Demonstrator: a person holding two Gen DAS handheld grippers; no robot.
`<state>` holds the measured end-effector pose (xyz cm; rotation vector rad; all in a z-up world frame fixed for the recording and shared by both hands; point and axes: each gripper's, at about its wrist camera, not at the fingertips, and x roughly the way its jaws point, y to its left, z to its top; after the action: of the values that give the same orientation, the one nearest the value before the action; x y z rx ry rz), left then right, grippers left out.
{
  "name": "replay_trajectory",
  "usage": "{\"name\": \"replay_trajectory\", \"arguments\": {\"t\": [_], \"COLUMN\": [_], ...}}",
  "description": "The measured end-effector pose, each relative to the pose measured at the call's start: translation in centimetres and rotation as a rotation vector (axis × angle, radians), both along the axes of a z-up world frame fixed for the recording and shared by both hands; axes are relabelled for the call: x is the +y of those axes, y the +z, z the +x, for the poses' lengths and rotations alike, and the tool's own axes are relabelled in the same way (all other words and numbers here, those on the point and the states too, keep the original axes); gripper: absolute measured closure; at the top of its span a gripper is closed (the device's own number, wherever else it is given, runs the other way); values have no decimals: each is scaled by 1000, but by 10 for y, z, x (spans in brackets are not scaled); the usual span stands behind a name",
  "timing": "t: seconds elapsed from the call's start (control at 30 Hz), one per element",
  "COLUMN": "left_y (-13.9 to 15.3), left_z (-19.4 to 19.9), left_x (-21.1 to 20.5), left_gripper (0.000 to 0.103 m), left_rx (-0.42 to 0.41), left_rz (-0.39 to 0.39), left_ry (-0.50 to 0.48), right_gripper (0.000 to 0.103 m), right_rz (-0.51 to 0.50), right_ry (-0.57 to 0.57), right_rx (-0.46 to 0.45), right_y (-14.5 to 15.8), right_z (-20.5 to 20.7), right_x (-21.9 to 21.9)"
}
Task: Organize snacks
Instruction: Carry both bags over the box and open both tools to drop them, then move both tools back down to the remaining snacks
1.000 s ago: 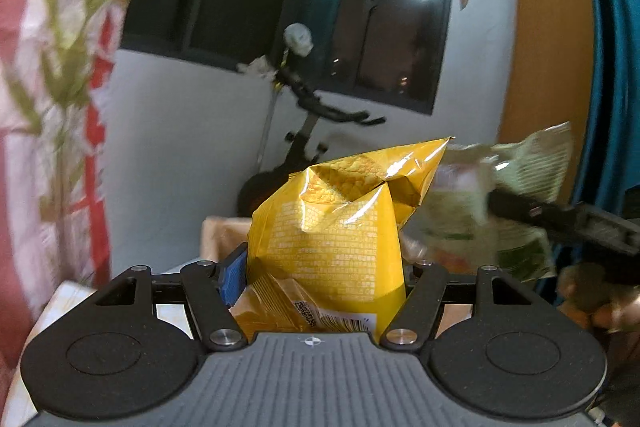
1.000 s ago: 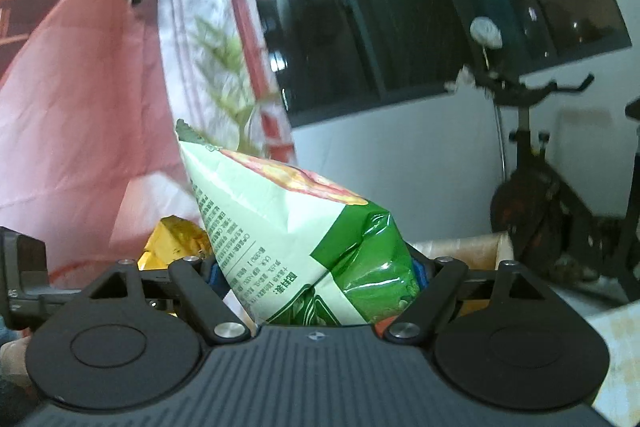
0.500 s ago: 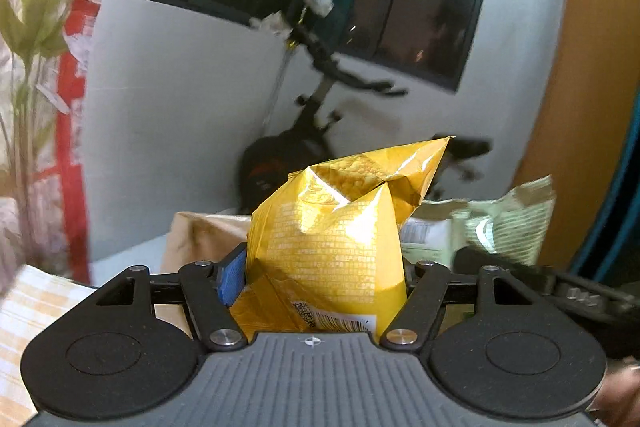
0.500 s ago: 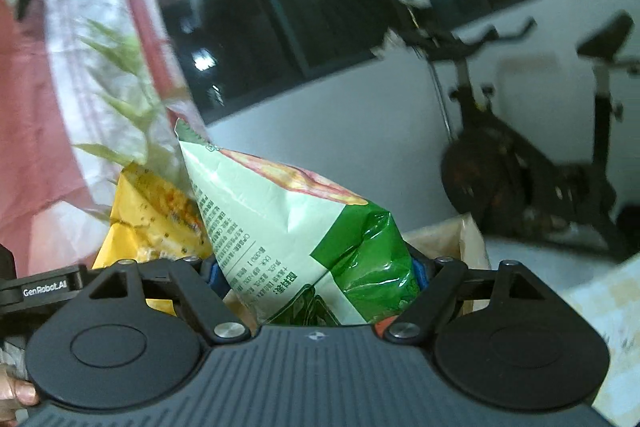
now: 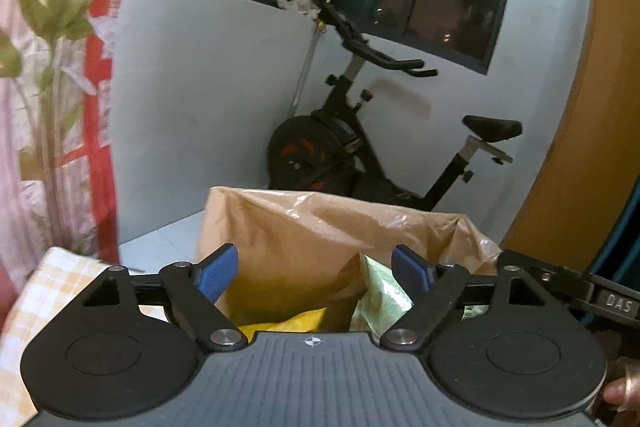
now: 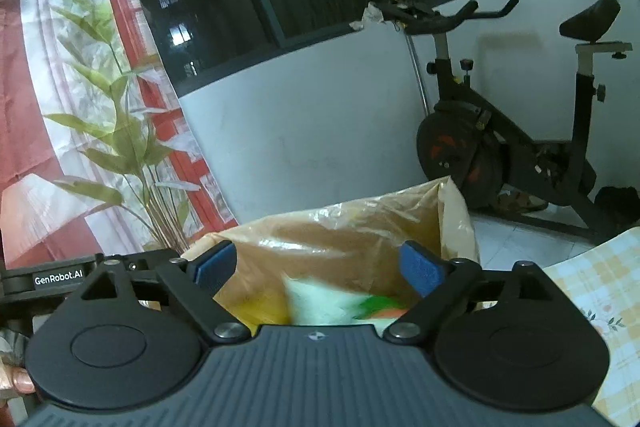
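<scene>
Your left tool (image 5: 314, 273) hangs wide open and empty over the mouth of the brown bag (image 5: 304, 227), with the yellow snack packet (image 5: 286, 323) lying inside, low on the bag's left. Beside it sits the green-and-white snack packet (image 6: 340, 301), blurred in the right view, directly under your right tool (image 6: 316, 269), whose jaws are also spread with nothing between them. Lift both tools straight up so no finger snags the thin plastic rim and tips the bag off the checked surface (image 6: 600, 287).

Black gripper (image 5: 314, 273), blue pads (image 5: 218, 269), silver screws.
</scene>
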<state>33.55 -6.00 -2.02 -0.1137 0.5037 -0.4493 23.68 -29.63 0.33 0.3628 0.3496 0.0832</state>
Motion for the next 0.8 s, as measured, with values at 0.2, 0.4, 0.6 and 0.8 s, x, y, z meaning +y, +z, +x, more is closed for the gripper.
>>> {"name": "replay_trajectory", "arguments": {"t": [0.2,0.4,0.6,0.8], "left_y": [17,30,14,-30], "left_z": [-38,-73,-118,-138], "left_x": [34,66,81,91], "left_gripper": [18,18,18,18], "left_rx": [-20,-39,-71,6], "left_rz": [-1,14,85,55], "left_ry": [50,95,77,144], "right_gripper": [12,5,0,0], "right_rz": [-99,-110,-99,-139], "right_ry": [65,74,110,85], "right_rx": [-23,-30,-53,2], "right_y": [13,22,25,-9], "right_z": [-28,-59,-88,-107], "right_x": [7,8,13,23]}}
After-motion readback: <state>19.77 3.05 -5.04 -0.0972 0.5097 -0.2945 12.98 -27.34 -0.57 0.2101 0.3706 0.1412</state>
